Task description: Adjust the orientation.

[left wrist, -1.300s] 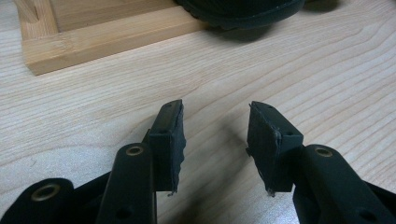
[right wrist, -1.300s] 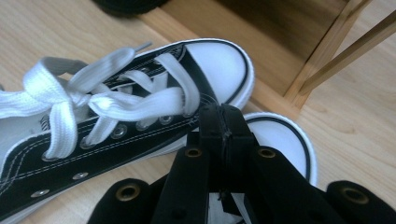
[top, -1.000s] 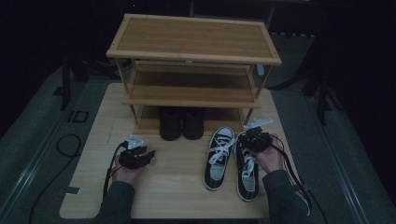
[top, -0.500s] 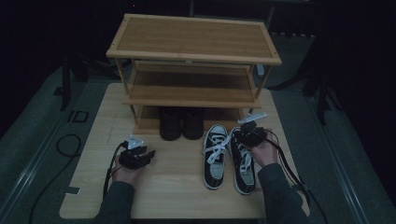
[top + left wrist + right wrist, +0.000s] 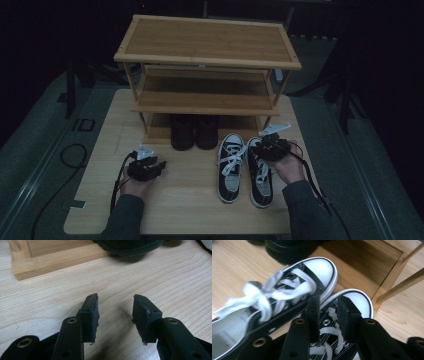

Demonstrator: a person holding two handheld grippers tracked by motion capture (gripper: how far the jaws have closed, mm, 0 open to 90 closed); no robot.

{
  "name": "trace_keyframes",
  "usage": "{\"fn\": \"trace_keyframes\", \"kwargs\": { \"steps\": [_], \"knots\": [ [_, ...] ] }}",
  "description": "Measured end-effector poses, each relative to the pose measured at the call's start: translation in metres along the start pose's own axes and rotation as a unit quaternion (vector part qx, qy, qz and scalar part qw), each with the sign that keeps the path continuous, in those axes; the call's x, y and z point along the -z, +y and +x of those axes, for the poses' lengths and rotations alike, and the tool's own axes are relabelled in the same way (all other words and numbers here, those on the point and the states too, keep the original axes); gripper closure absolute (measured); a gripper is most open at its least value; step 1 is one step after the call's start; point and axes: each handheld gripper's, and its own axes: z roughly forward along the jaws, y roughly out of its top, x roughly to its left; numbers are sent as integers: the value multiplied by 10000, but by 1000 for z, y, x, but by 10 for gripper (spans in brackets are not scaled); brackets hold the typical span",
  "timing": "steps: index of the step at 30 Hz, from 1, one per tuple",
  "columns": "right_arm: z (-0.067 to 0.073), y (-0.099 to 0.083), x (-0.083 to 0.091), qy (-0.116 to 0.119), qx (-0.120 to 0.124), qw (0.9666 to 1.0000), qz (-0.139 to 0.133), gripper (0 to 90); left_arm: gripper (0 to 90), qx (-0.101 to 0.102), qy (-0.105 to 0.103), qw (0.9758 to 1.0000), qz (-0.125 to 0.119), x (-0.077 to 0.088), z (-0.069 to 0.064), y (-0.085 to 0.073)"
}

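The right tongs sit low over the right sneaker, jaws just opening around its laces, not pressing. The left tongs rest half open and empty on the worktop. Both sneakers, the left one alongside, lie lengthwise, toes toward the shoe rack.

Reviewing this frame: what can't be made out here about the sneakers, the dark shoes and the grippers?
- Black-and-white canvas sneaker under the right gripper: its laces and tongue are covered by the black fingers in the right gripper view.
- Pair of dark shoes: the rack's wooden middle shelf hides their backs in the high view.
- Left gripper: fingers too small and dark in the high view.
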Motion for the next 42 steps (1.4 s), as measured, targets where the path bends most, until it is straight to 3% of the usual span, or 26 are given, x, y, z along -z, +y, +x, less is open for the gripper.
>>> {"fn": "trace_keyframes", "kwargs": {
  "steps": [12, 19, 23, 29, 38, 42],
  "knots": [
    [34, -7, 11, 293, 70, 9995, -120, 642, 561, 0, 15, 10000, 0, 0, -1, 0],
    [53, -8, 5, 479, 56, 9988, -29, 625, 561, 0, 13, 10000, 2, 0, 0, 0],
    [58, -9, -4, 484, 98, 9986, 186, 674, 561, 7, 5, 10000, -3, 0, 0, 0],
    [60, -10, -6, 567, 39, 9981, 227, 861, 561, 5, 4, 10000, -2, 0, 0, 0],
    [66, -17, 4, 324, 149, 9990, 256, 882, 561, 1, 10, 10000, 3, 0, 0, 0],
    [66, -20, 11, 349, 153, 9989, 262, 884, 561, 1, 11, 10000, 3, 0, 0, 0]
  ]
}}
